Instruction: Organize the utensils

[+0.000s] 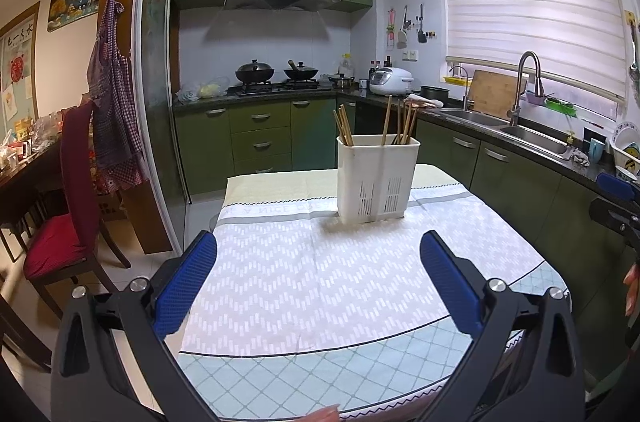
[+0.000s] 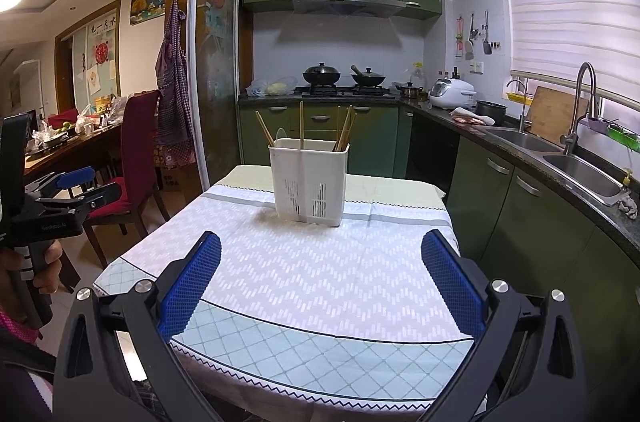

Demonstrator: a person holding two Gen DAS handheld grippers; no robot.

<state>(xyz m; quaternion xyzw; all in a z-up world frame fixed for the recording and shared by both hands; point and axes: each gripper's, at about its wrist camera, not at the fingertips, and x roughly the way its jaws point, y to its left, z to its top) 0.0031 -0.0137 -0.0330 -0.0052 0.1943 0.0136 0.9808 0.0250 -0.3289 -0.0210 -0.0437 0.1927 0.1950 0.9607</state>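
Note:
A white slotted utensil holder (image 1: 376, 178) stands upright near the far side of the table; it also shows in the right wrist view (image 2: 309, 180). Several wooden chopsticks (image 1: 345, 128) stand in its compartments, some at the left, some at the right (image 1: 402, 124). In the right wrist view chopsticks (image 2: 344, 132) and a pale spoon tip (image 2: 281, 134) stick out of it. My left gripper (image 1: 318, 248) is open and empty, well short of the holder. My right gripper (image 2: 320, 250) is open and empty, also short of it.
The table carries a white patterned cloth (image 1: 320, 270) over a blue checked one (image 2: 320, 346). A red chair (image 1: 76, 190) stands left. Green cabinets and a counter with a double sink (image 1: 516, 132) run along the right. The left gripper's body (image 2: 52, 206) shows at the left edge.

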